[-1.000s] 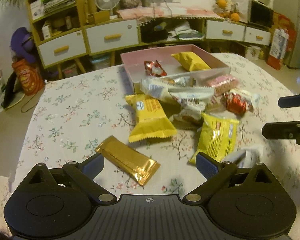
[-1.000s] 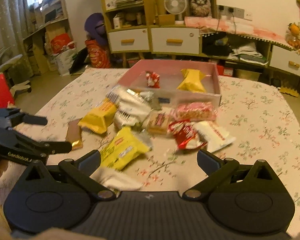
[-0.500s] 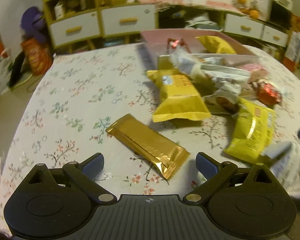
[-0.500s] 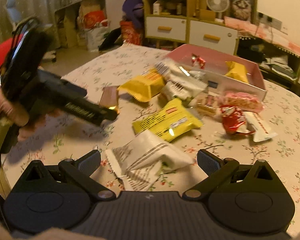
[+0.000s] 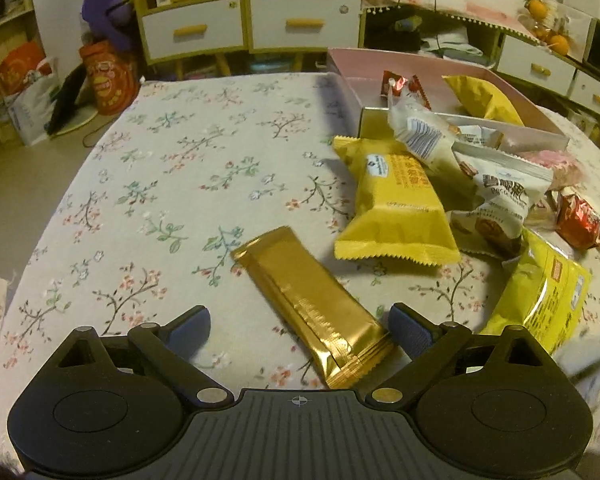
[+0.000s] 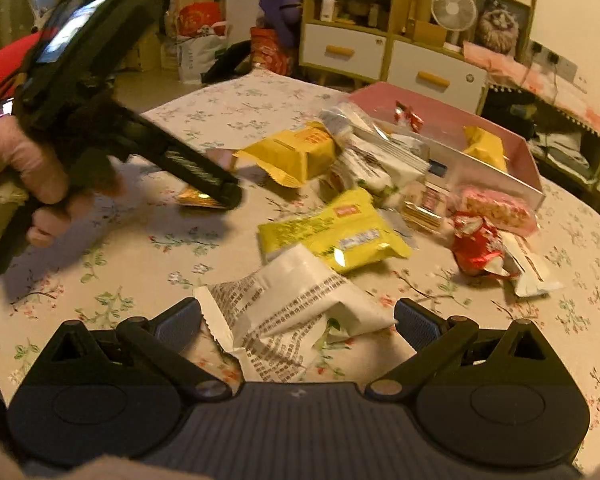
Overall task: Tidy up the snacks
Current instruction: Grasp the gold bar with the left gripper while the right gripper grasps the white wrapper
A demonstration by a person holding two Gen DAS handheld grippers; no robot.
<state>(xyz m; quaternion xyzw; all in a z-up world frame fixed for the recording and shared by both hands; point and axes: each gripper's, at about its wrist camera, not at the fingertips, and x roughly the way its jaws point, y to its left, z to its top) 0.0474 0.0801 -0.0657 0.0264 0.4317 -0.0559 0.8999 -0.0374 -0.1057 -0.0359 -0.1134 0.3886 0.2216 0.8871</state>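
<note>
Lining up two grabs at once: your left gripper (image 5: 299, 330) sits wide open around the near end of the gold bar (image 5: 314, 306), and your right gripper (image 6: 298, 322) is spread just as wide around the white packet (image 6: 288, 312). Squeeze both, then I'd guess carry them to the pink box (image 5: 532, 130) across the pile.

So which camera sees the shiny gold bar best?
The left wrist view. The gold bar lies whole and sharp on the tablecloth, right between the open left claw fingers. In the right wrist view, only a small gold end peeks out from behind the left claw.
</note>
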